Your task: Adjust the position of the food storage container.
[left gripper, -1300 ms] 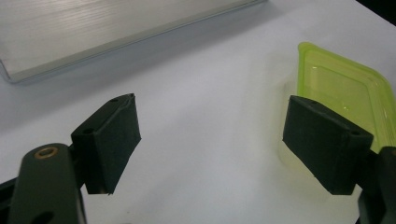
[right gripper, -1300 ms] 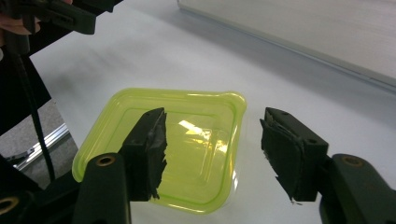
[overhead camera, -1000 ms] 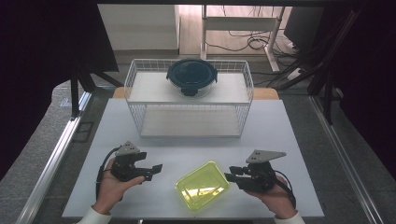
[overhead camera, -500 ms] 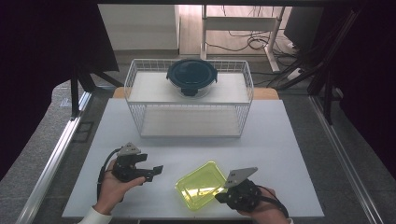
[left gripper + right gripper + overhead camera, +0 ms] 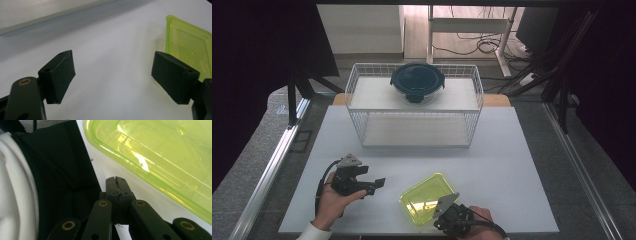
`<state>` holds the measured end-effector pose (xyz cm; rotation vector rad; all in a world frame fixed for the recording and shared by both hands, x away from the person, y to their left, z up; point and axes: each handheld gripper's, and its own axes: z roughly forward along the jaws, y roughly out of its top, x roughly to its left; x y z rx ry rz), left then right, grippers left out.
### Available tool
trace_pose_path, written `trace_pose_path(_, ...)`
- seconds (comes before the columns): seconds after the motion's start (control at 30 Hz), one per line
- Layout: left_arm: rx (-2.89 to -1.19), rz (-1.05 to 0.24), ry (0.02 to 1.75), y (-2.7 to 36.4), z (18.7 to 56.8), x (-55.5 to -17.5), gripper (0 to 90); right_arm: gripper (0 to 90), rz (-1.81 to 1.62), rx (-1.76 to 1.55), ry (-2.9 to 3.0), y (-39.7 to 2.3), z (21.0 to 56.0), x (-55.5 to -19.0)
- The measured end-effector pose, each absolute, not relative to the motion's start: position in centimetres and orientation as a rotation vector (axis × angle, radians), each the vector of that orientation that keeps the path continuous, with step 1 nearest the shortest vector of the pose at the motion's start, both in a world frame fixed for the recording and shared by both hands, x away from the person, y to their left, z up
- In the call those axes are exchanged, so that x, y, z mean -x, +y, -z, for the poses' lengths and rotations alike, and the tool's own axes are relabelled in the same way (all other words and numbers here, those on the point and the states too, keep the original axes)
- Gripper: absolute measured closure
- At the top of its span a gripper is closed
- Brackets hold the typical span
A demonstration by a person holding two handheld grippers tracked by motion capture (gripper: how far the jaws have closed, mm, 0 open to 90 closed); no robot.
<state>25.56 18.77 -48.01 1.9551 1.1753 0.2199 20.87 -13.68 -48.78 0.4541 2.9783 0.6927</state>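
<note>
A translucent yellow-green tray [image 5: 424,196] lies flat on the white table [image 5: 512,165], near its front edge. My right gripper [image 5: 441,220] sits at the tray's near corner, low over the table. In the right gripper view its jaws [image 5: 116,180] are pressed together with nothing between them, just short of the tray's rim [image 5: 140,170]. My left gripper [image 5: 378,184] rests in the hand to the tray's left, pointing right. Its pads [image 5: 58,75] stand wide apart over bare table, and the tray's edge [image 5: 190,45] shows beyond the right pad.
A white wire rack [image 5: 362,107] stands at the back of the table, with a dark round lidded container [image 5: 417,82] on its top shelf. A metal rail [image 5: 272,165] runs along the table's left side. Dark cloth [image 5: 62,170] hangs at the front edge.
My right gripper has moved left and down toward the front edge, from the tray's right side to its near corner. The left gripper has kept still.
</note>
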Motion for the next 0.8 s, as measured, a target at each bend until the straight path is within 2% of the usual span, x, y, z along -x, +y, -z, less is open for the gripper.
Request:
trace_pose_path(0.33, -1.934, -0.232, 1.2, 19.4, 48.0, -25.3, 18.3, 89.1, -0.697, -0.538, 2.865, -12.5, 49.6, -21.1)
trace_pose_path(0.8, -1.908, -0.235, 1.231, 20.2, 48.1, -25.5, 18.3, 89.1, -0.789, -0.684, 2.768, -10.7, 50.3, -23.4)
